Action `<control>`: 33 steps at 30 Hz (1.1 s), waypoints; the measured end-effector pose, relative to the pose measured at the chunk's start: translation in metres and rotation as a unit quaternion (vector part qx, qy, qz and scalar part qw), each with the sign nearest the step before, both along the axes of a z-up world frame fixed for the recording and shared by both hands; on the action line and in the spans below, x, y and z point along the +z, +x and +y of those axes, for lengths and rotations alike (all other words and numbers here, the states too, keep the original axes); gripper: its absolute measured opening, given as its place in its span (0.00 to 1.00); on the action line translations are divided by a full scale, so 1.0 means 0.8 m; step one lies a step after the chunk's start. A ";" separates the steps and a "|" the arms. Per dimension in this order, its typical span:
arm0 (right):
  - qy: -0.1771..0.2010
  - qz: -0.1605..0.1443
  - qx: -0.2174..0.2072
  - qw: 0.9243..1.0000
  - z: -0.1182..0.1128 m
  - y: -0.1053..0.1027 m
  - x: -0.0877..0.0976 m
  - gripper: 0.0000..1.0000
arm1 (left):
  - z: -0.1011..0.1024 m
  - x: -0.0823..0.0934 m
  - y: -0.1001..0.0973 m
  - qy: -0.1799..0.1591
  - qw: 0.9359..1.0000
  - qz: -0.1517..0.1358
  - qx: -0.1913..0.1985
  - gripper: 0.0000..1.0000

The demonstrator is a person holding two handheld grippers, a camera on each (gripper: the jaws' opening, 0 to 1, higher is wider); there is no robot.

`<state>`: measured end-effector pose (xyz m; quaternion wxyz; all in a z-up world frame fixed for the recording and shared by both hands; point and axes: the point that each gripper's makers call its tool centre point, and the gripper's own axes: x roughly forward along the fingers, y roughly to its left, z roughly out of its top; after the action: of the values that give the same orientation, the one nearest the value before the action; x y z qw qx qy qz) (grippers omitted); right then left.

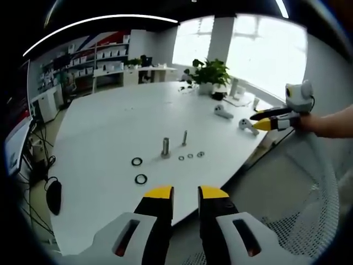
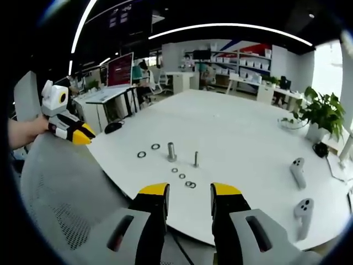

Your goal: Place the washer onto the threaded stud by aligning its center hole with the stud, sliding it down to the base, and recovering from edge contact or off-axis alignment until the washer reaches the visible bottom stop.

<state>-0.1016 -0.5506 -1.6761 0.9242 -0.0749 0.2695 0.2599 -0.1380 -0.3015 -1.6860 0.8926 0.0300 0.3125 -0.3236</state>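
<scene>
On the white table (image 1: 110, 121) stand a thick threaded stud (image 1: 165, 147) and a thinner stud (image 1: 185, 138). Three small metal washers (image 1: 190, 155) lie in a row just in front of them, and two black rings (image 1: 137, 161) lie to the left. My left gripper (image 1: 186, 193) hovers off the table's near edge, open and holding nothing. In the right gripper view the studs (image 2: 171, 152) and washers (image 2: 182, 176) sit ahead of my right gripper (image 2: 190, 192), which is open and holding nothing. A hand holds each gripper where it shows in the other view: the right gripper (image 1: 270, 120) and the left gripper (image 2: 74, 132).
Two white handheld controllers (image 1: 223, 112) (image 2: 298, 171) lie on the table to one side, near a potted plant (image 1: 209, 72). A grey mesh chair (image 2: 60, 193) stands between me and the table edge. Desks and shelves line the room behind.
</scene>
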 end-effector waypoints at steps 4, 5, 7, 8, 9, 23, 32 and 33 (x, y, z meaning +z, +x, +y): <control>0.000 0.001 -0.001 1.000 0.000 0.000 0.000 0.32 | 0.001 0.001 0.000 0.001 1.000 -0.001 0.003 0.15; 0.001 0.001 -0.001 1.000 0.000 0.000 0.000 0.32 | 0.001 0.001 0.001 0.000 1.000 -0.001 0.004 0.15; 0.000 0.001 -0.002 1.000 -0.001 0.000 -0.001 0.32 | 0.001 0.001 0.001 0.000 1.000 -0.002 0.004 0.15; 0.000 0.002 -0.001 1.000 -0.001 0.000 -0.001 0.32 | 0.001 0.001 0.001 -0.001 1.000 -0.002 0.003 0.15; -0.001 0.002 -0.001 1.000 -0.001 0.000 -0.001 0.32 | 0.000 0.000 0.001 0.000 1.000 -0.001 0.002 0.15; -0.001 0.001 0.001 1.000 -0.001 0.000 -0.001 0.32 | 0.003 0.001 0.003 0.000 1.000 -0.001 0.010 0.14; -0.002 0.005 0.003 1.000 0.001 -0.001 -0.002 0.31 | 0.004 0.002 0.005 -0.002 1.000 -0.003 0.014 0.13; -0.003 0.005 0.004 1.000 0.001 -0.001 -0.003 0.31 | 0.004 0.002 0.005 -0.002 1.000 -0.004 0.014 0.13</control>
<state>-0.1027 -0.5500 -1.6782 0.9218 -0.0772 0.2746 0.2627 -0.1337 -0.2985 -1.6841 0.8982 0.0252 0.3088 -0.3119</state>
